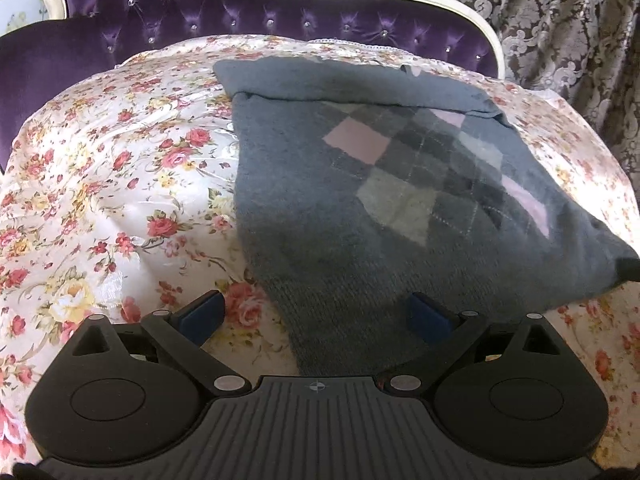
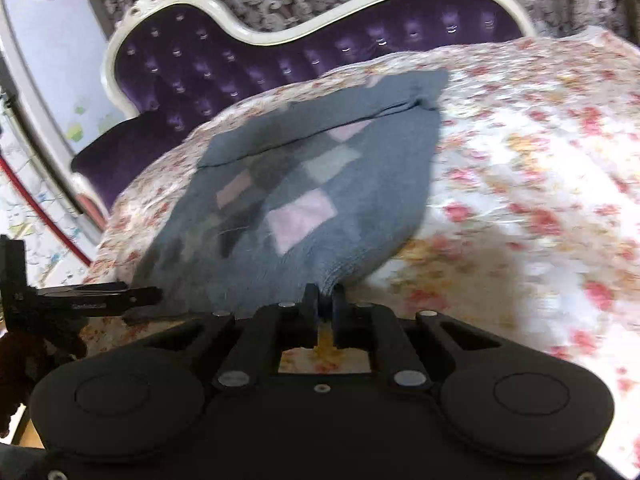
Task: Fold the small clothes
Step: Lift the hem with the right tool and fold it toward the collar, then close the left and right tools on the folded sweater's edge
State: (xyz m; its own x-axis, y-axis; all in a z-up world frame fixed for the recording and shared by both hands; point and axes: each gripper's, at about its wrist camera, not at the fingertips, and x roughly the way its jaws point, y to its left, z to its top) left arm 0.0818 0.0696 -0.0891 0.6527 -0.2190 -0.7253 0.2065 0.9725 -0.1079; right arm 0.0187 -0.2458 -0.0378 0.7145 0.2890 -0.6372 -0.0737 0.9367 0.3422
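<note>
While the right gripper (image 2: pixel 322 300) is pinching the near corner of the sweater (image 2: pixel 296 200) with its fingers pressed tight together, the left gripper (image 1: pixel 316 316) is waiting with its fingers spread wide. Nothing is being squeezed by the left one, though the other near corner of the sweater is lying right between its blue pads (image 1: pixel 428 318). That corner is touching or almost touching the right-side pad; I cannot tell which. From both grippers the sweater is stretching away up the bed (image 1: pixel 120 168), toward the purple headboard (image 1: pixel 168 12). Its long way is running from the grippers to that headboard, and the far end is already looking folded over in a flat band. So the right hand is the one that is holding on, and I think the left one is needing to close on its corner before the near edge is being lifted toward the far end. In the right view the picture is looking blurry, so the knit and the flowers are hard to make out. A black tool is poking in at the left edge of that view, likely the left gripper, and its tip is partly cut off. What is lying under the sweater is staying hidden.
</note>
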